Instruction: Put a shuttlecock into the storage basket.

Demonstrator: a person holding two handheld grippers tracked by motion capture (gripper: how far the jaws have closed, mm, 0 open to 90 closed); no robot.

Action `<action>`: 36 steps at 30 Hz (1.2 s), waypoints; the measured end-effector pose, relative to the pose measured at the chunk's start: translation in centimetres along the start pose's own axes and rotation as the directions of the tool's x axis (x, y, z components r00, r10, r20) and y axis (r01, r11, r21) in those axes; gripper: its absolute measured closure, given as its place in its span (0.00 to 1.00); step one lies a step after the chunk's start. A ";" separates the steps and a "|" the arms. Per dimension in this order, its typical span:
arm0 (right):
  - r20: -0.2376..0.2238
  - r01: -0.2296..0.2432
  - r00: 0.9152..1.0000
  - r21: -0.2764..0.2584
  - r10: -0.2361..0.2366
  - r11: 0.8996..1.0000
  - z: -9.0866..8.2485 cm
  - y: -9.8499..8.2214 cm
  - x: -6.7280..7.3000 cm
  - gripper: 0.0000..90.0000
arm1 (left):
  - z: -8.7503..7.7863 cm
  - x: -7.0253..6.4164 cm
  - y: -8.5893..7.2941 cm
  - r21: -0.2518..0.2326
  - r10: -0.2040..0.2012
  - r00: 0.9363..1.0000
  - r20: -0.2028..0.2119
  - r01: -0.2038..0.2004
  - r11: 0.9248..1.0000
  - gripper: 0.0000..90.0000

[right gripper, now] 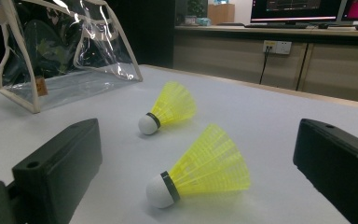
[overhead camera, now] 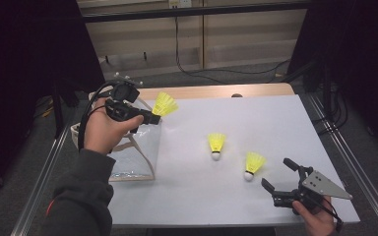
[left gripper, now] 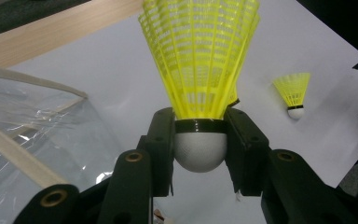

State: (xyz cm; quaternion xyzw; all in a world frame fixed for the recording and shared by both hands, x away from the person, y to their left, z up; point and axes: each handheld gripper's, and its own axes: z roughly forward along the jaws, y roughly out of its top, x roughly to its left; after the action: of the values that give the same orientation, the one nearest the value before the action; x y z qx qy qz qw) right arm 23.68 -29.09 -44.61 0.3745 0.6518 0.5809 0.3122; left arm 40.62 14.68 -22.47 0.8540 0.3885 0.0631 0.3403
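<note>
My left gripper point(overhead camera: 153, 117) is shut on the white cork of a yellow shuttlecock point(overhead camera: 165, 103), held in the air above the top of a clear plastic bag point(overhead camera: 137, 147) at the table's left. In the left gripper view the cork sits pinched between both jaws and the shuttlecock's point(left gripper: 200, 70) skirt points away from me. Two more yellow shuttlecocks point(overhead camera: 216, 144) point(overhead camera: 253, 163) lie on the white table. My right gripper point(overhead camera: 277, 173) stands open near the front right, just behind the nearer shuttlecock point(right gripper: 200, 170); in the right gripper view that one lies between the jaws, untouched, with the other shuttlecock point(right gripper: 168, 109) farther off.
The white table point(overhead camera: 266, 118) has a wooden strip along its back edge. The bag point(right gripper: 65, 51) has cream trim and handles and stands open at the left edge. Cables run over the floor behind the table. Metal rails flank both sides.
</note>
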 end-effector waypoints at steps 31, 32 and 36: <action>-0.002 -0.002 1.000 0.002 0.002 1.000 0.0 0.0 0.0 0.01 | -1.2 1.5 0.1 -0.016 -0.048 0.998 -0.045 0.047 0.999 0.72; -0.003 -0.001 1.000 0.002 0.001 1.000 0.0 0.0 0.0 0.01 | -1.2 1.6 0.0 -0.017 -0.049 0.998 -0.045 0.049 0.999 0.72; -0.003 0.000 1.000 0.003 0.000 1.000 0.0 0.0 0.0 0.01 | -1.3 1.7 0.0 -0.019 -0.057 0.997 -0.047 0.056 0.998 0.72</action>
State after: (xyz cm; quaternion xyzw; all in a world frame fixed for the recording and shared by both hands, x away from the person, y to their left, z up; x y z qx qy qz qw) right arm 23.67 -29.05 -44.63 0.3742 0.6530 0.5805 0.3108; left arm 41.33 16.61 -21.72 0.8379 0.4200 0.0772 0.3398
